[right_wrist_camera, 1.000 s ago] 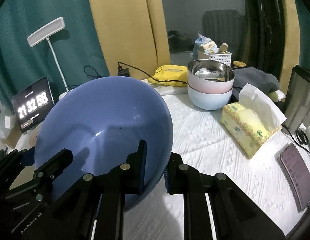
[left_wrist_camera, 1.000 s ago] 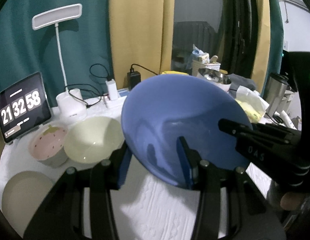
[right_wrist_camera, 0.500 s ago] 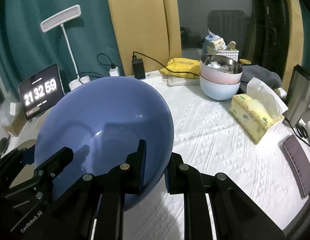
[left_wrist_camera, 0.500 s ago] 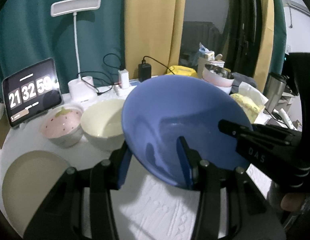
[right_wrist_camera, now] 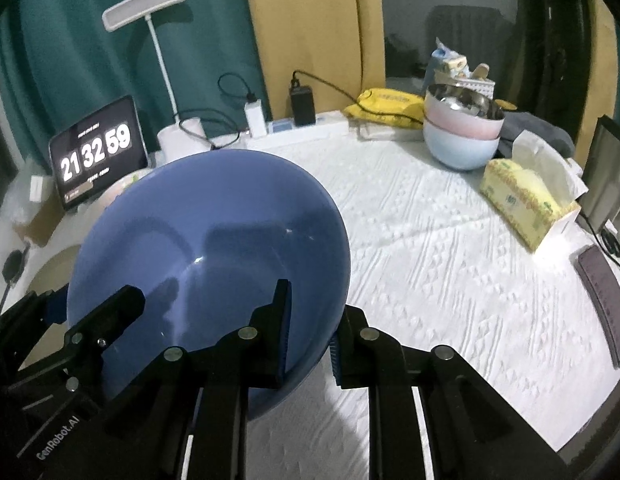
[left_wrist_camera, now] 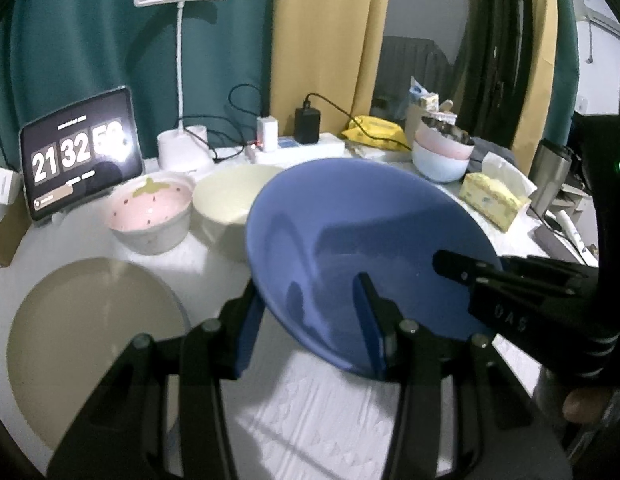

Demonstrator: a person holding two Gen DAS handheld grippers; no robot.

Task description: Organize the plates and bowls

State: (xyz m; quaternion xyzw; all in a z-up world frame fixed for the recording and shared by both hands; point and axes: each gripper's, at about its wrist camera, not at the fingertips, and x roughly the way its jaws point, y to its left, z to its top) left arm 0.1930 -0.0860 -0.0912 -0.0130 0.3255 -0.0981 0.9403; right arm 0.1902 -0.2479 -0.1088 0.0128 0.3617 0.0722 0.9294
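Left wrist view shows the blue bowl (left_wrist_camera: pixel 365 264) tilted and raised off the white cloth (left_wrist_camera: pixel 310 420), carried by both tools at once; the left gripper (left_wrist_camera: pixel 310 320) straddles its near rim with one finger inside and one outside, jaws set fairly wide around the wall, and the right gripper (right_wrist_camera: pixel 308 332) pinches the rim on its own side, jaws narrow on the thin edge. Ahead and to the left of the left gripper stand a cream bowl (left_wrist_camera: pixel 234 196) and a strawberry-patterned pink bowl (left_wrist_camera: pixel 152 210), side by side and unstacked; nearer and further left lies a beige plate (left_wrist_camera: pixel 94 340), flat. Far ahead and to the right of the right gripper a stack of nested bowls (right_wrist_camera: pixel 461 132) is already built, a steel one on top. My reading: one stack is done, the blue bowl is mid-transfer with no clear target yet, and the two loose bowls and the plate remain to be sorted; the task seems roughly half done.
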